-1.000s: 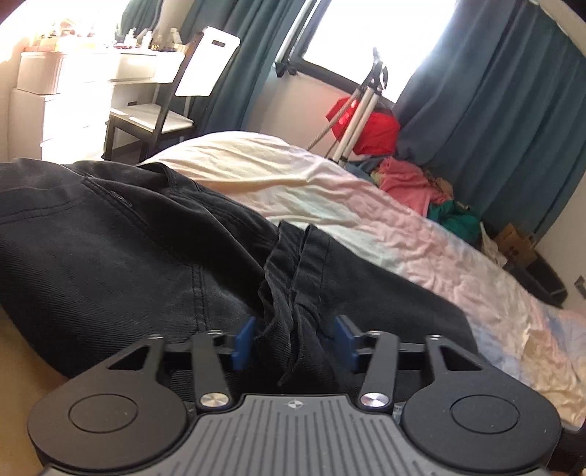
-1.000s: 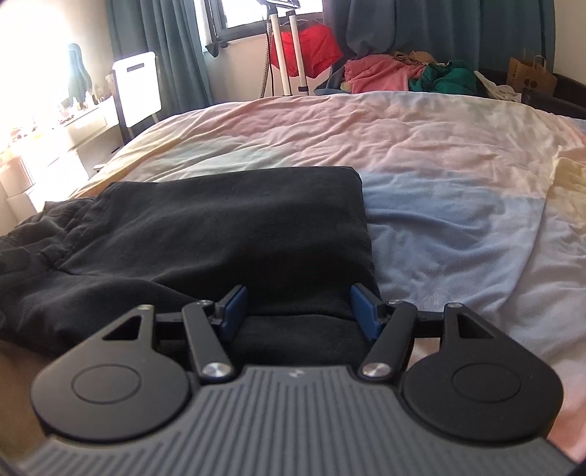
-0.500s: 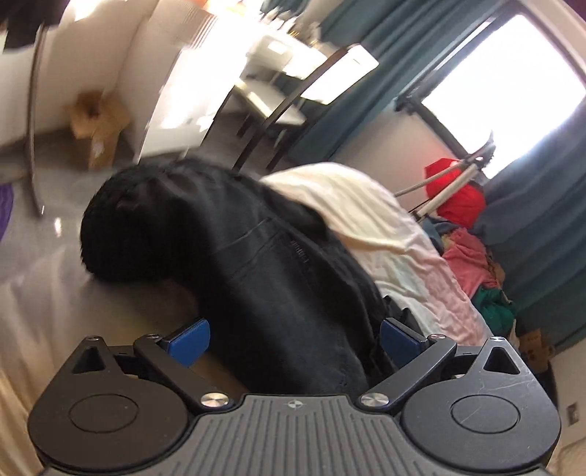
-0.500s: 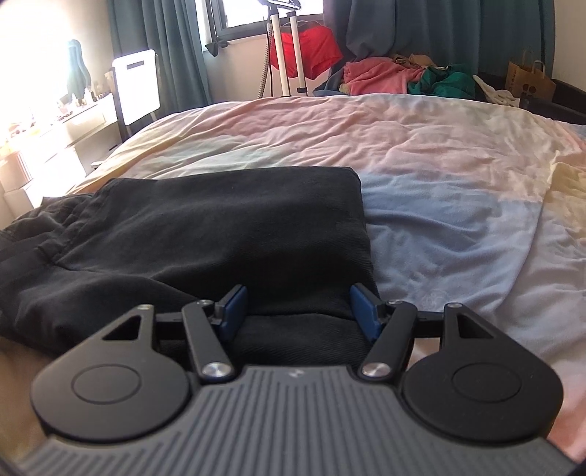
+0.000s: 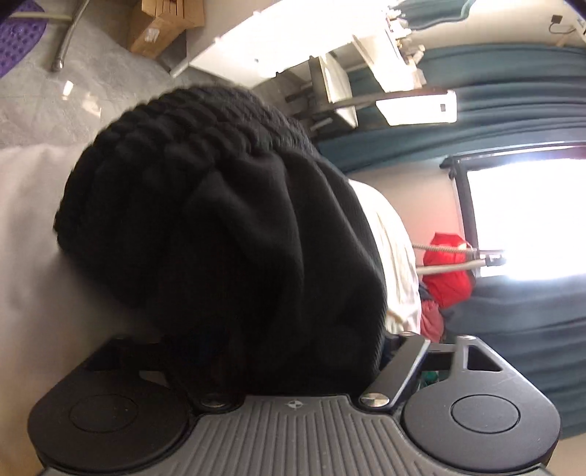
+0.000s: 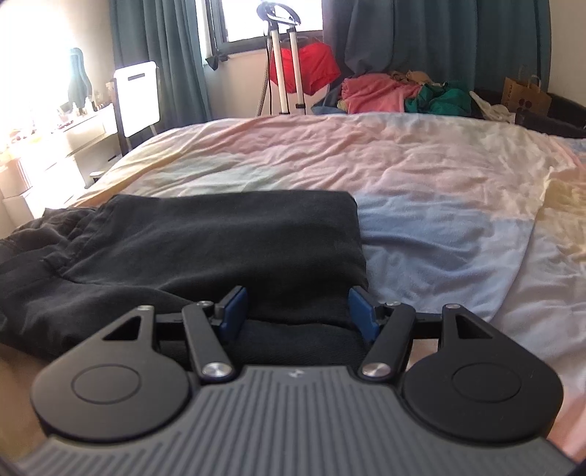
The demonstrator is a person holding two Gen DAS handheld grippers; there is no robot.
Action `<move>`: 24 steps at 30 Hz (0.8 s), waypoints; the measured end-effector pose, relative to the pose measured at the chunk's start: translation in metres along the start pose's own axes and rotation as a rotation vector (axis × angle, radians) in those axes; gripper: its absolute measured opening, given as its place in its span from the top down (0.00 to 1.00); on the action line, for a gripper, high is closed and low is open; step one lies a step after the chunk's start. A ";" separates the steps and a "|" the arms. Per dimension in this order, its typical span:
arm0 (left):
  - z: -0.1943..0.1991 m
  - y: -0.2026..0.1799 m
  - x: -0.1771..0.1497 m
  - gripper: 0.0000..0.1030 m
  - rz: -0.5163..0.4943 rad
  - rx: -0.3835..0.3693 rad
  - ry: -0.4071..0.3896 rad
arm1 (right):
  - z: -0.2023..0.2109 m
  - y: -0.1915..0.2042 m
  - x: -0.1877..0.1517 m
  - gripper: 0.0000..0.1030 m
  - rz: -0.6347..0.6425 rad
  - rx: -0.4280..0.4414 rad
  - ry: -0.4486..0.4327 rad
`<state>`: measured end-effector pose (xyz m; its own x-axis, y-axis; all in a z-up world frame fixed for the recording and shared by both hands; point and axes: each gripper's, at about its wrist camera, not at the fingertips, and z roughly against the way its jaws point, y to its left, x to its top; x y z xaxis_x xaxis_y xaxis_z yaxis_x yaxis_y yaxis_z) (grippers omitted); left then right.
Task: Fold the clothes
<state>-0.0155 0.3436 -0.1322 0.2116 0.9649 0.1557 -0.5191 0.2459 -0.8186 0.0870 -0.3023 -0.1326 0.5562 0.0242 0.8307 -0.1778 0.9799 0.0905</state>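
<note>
Black garment (image 5: 227, 234) apparently bunched over hand-held gripper (image 5: 293, 351).

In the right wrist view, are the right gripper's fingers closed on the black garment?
No: the right gripper stands open, its blue pads wide apart over the folded black garment on the bed.

A bright window (image 6: 273, 18) sits behind the bed (image 6: 421, 172), flanked by teal curtains (image 6: 161, 55); a white-backed chair (image 6: 137, 99) stands left of the bed.

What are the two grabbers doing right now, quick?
Left gripper: buried in the black garment; open or shut cannot be told.
Right gripper: open, fingers either side of the folded edge, not clamped.
</note>
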 end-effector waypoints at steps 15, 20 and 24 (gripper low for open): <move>0.030 -0.122 -0.067 0.79 -0.737 0.140 -0.345 | -0.019 0.024 -0.007 0.39 0.144 0.060 0.069; 0.033 -0.199 -0.155 0.81 -1.067 0.099 -0.515 | -0.007 0.010 0.005 0.38 0.064 0.034 0.064; 0.026 -0.243 -0.260 0.82 -1.248 0.002 -0.580 | 0.007 -0.020 0.019 0.38 -0.057 -0.037 0.012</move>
<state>0.0342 0.0355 0.0408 0.1614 0.0060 0.9869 -0.2429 0.9695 0.0338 0.0953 -0.3227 -0.1150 0.5742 -0.0299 0.8182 -0.1152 0.9864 0.1169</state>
